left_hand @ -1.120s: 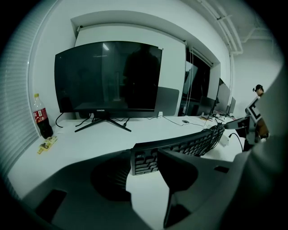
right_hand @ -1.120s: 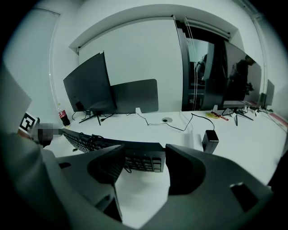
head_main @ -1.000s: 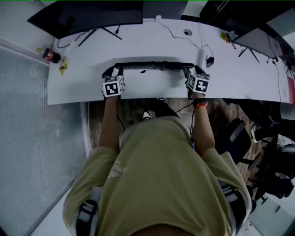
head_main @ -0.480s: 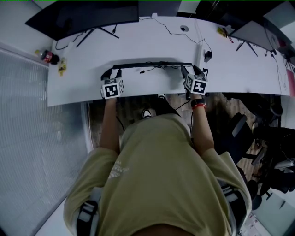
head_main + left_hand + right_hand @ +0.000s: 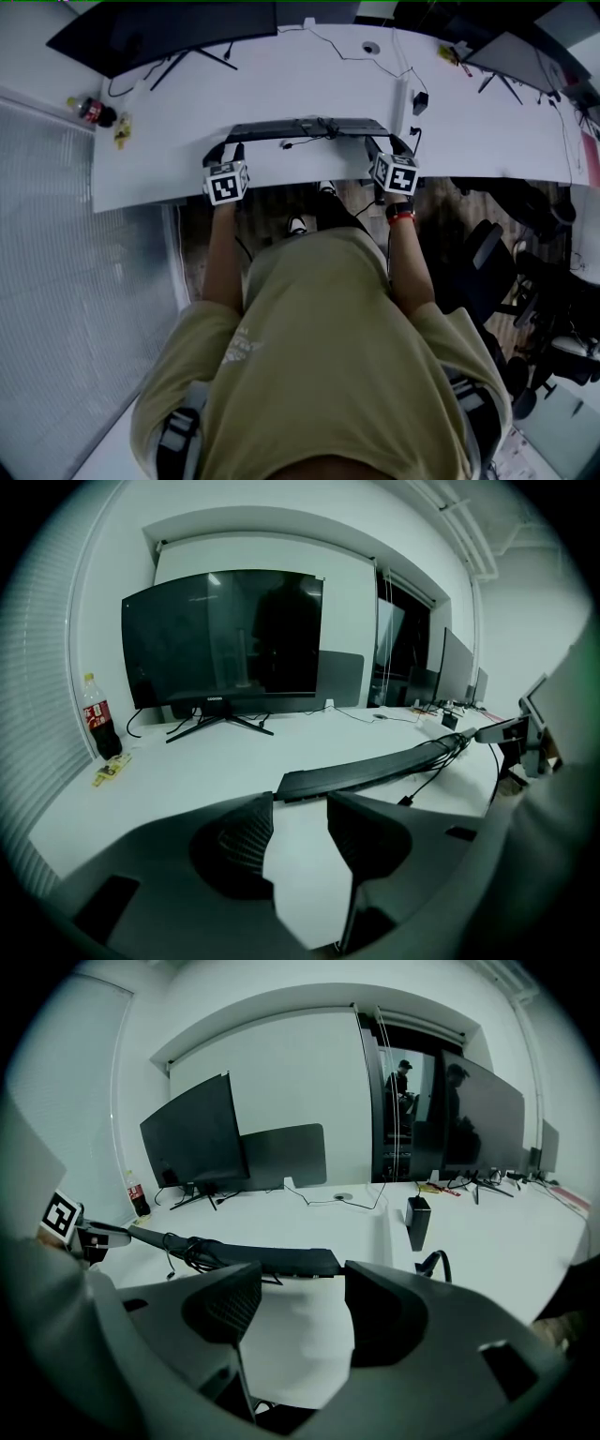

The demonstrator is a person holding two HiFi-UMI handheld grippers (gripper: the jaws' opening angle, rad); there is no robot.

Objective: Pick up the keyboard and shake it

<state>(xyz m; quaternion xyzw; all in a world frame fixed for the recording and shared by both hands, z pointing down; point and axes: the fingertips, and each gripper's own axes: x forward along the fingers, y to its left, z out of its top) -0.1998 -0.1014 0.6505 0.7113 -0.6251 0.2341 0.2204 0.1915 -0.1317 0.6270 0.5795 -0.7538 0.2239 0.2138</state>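
The long black keyboard lies flat on the white desk, with its cable bunched at the middle. My left gripper is at its left end and my right gripper at its right end. In the left gripper view the keyboard ends just beyond the left gripper, whose jaws are apart with only white desk between them. The right gripper view shows the same: the keyboard stops just ahead of the right gripper, whose jaws stand wide with nothing pressed.
A large dark monitor stands at the back left, with a cola bottle and a snack packet at the desk's left end. A small black box and more screens are at the right. An office chair stands right of me.
Both grippers have drawn back a little toward the desk's near edge. The keyboard showed as a thin edge before and now shows its broader face, flat on the desk.
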